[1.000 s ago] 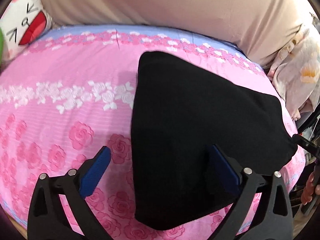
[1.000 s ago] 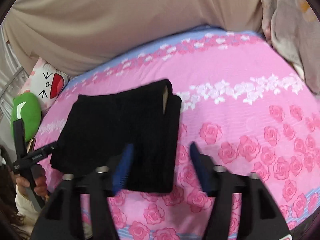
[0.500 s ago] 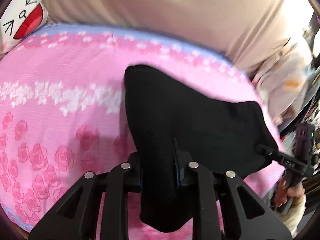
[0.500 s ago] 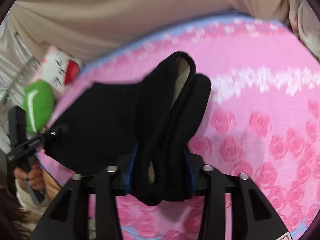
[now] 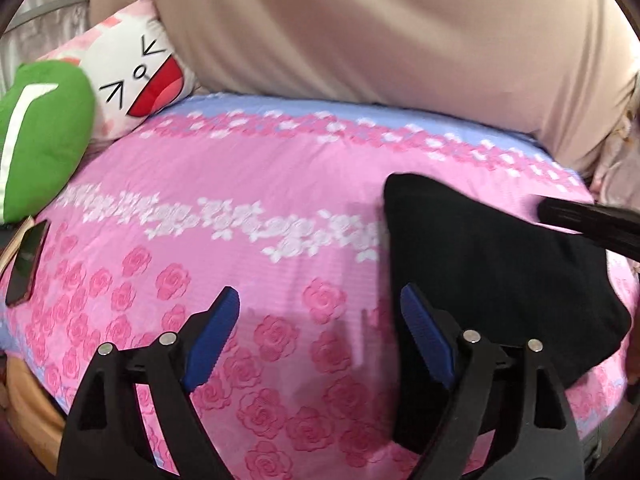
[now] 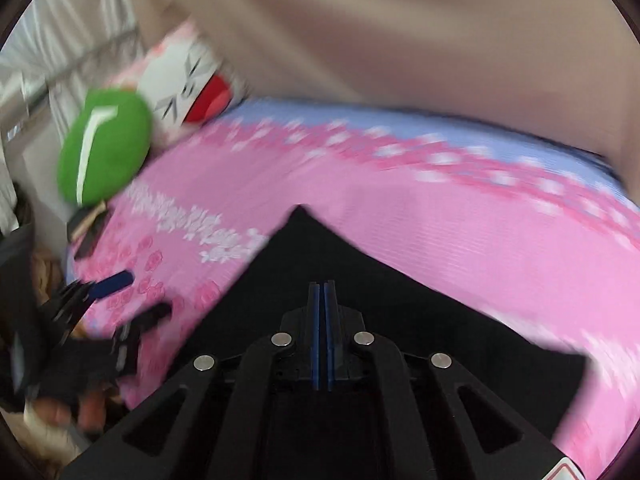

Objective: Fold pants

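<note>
We have the pants (image 5: 480, 264) lying folded on the bed (image 5: 280, 184), toward its right side in the left wrist view. Our left gripper (image 5: 320, 320) has just been opening; its jaws stand spread with nothing between them, the pants just beside its right finger. Our right gripper (image 6: 323, 292) has just been closing; its jaws are pressed together above the black cloth, and we see none pinched. Next, we judge, we should smooth the bundle flat with light strokes, without dragging layers apart.
</note>
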